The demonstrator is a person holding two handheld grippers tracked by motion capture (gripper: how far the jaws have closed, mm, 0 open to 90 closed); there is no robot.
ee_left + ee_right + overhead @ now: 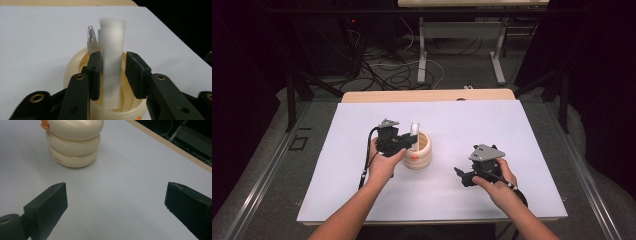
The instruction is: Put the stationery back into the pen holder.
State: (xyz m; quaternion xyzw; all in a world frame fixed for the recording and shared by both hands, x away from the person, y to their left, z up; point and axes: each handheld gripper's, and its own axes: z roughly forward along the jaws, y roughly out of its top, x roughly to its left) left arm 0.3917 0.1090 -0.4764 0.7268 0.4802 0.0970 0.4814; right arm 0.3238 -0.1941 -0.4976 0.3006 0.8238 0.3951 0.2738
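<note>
A cream ribbed pot (423, 152) with an orange mark stands mid-table; it also shows in the right gripper view (75, 145). A white tube (112, 50) stands upright in the pot (73, 63), blurred, and reaches above the rim (414, 129). My left gripper (112, 60) straddles the tube from the pot's left (411, 141): the left pad touches it and the right pad shows a thin gap. A pen with a clear silver tip (91, 35) stands behind the tube. My right gripper (461, 177) rests open to the right of the pot, its jaws wide apart (116, 195) with nothing between them.
A white sheet (362, 200) covers the table, with a wooden strip (427, 95) along its far edge. Beyond the table lie floor cables (387, 70) and the metal legs of another table (422, 55). Bare sheet lies on all sides of the pot.
</note>
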